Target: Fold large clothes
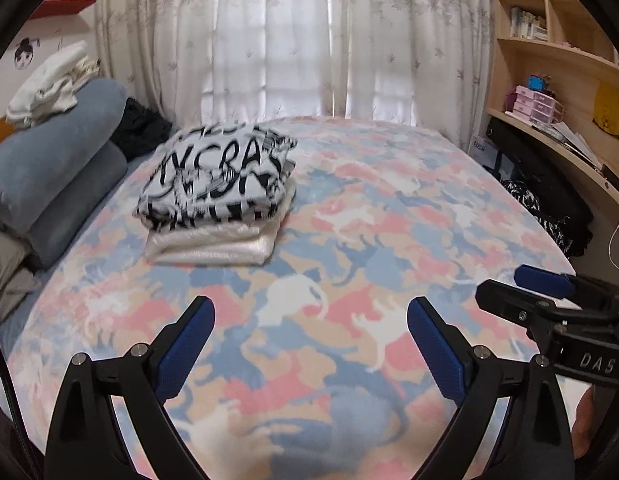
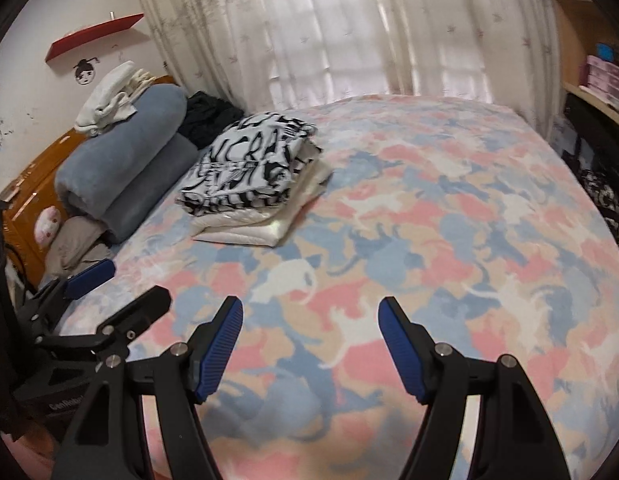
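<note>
A folded black-and-white printed garment (image 1: 221,176) (image 2: 249,168) lies on top of a folded cream garment (image 1: 213,244) (image 2: 261,224), stacked at the far left of the bed. The bed's pastel cat-print cover (image 1: 389,220) (image 2: 449,220) fills both views. My left gripper (image 1: 311,308) hovers open over the near part of the cover with nothing between its blue pads. My right gripper (image 2: 309,308) is open beside it, also holding nothing. Each shows in the other's view: the right gripper (image 1: 509,284) at the right edge, the left gripper (image 2: 129,280) at the lower left.
Rolled blue blankets (image 1: 49,176) (image 2: 121,168) line the bed's left side, with a heap of white clothes (image 1: 49,84) on top and a black garment (image 1: 141,128) behind. A wooden shelf unit (image 1: 549,60) and dark patterned cloth (image 1: 541,216) stand to the right. Curtains (image 1: 309,40) hang behind.
</note>
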A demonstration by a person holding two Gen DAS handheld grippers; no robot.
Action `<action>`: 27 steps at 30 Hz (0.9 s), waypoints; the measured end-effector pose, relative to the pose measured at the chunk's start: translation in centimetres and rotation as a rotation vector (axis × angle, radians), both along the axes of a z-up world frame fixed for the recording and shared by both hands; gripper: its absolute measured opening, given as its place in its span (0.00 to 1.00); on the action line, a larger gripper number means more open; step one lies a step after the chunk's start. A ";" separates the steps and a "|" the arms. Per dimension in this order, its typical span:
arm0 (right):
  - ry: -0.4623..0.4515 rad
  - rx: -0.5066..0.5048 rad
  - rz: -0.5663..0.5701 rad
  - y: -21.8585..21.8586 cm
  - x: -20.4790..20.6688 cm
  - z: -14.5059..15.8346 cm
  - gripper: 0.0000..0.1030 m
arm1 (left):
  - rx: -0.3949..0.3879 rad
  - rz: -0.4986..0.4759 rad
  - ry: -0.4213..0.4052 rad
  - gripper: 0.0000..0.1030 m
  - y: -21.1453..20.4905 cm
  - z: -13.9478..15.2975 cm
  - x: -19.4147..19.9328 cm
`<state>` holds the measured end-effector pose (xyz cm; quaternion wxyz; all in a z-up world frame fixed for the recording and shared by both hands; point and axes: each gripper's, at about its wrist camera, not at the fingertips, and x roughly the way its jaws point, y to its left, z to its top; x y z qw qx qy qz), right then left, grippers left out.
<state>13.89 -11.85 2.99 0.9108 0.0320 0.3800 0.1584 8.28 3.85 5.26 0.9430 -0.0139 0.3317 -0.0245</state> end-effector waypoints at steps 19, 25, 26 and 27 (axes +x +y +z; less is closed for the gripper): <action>0.015 0.021 -0.138 -3.5 -4.7 -3.8 0.75 | -0.018 0.021 0.047 0.93 -2.8 -3.7 -2.5; 0.001 0.021 -0.138 -3.7 -5.3 -3.6 0.75 | -0.024 0.022 0.053 0.93 -3.0 -3.6 -2.8; -0.001 0.019 -0.140 -3.8 -5.4 -3.6 0.75 | -0.025 0.023 0.056 0.93 -3.0 -3.6 -2.8; -0.002 0.018 -0.141 -3.8 -5.5 -3.6 0.75 | -0.027 0.024 0.058 0.93 -2.9 -3.5 -2.9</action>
